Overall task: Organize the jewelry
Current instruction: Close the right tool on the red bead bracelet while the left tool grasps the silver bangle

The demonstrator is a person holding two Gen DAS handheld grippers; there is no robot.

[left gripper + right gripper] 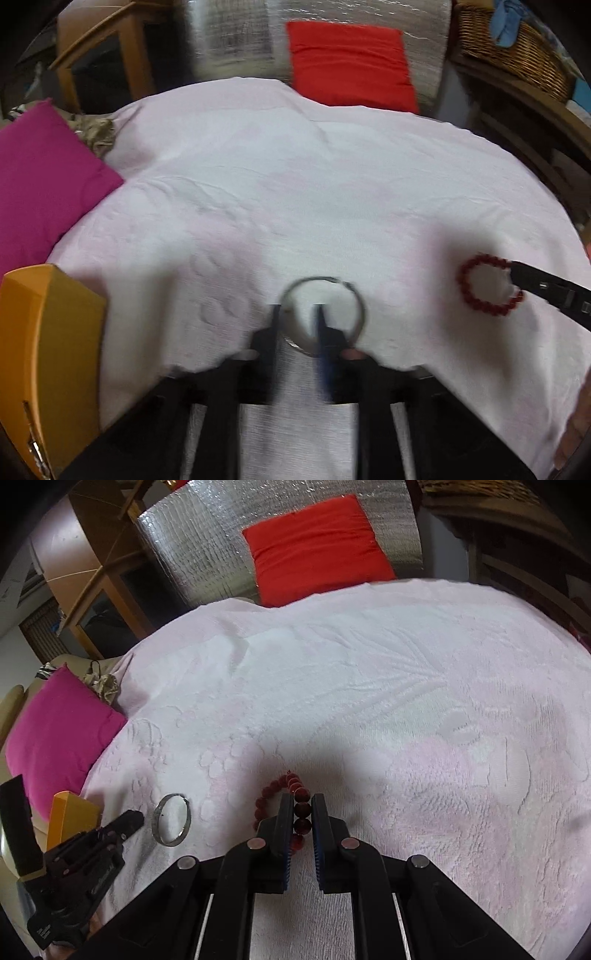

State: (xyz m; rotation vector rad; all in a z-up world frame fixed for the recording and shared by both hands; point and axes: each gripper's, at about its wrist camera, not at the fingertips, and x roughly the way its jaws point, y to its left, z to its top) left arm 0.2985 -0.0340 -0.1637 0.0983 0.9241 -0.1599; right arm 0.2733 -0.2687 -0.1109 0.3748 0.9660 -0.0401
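My right gripper (299, 805) is pinching the red bead bracelet (275, 794): the jaws are pressed onto a run of beads between the pads, and the rest of the loop hangs or lies out ahead and to the left over the pink bedspread (369, 701). From the left wrist view I see the same bracelet (487, 286) as a full ring with the right fingers across its far side.

My left gripper (297, 317) is partly spread. The silver bangle (323, 314) sits just ahead of the tips; this view is motion-blurred, so I cannot tell whether one finger passes inside the ring or merely overlaps it. The right wrist view is sharper: there the bangle (171, 825) lies flat on the bedspread, with the left gripper (129, 819) just beside it and apparently not touching.

The orange box (48, 350) is cut off at the lower left edge; only a corner (72, 816) shows in the other view, behind the left gripper.

Beyond the bedspread are a magenta cushion (62, 734) and a red cushion (314, 542). The wicker basket (517, 48) at upper right is cropped.
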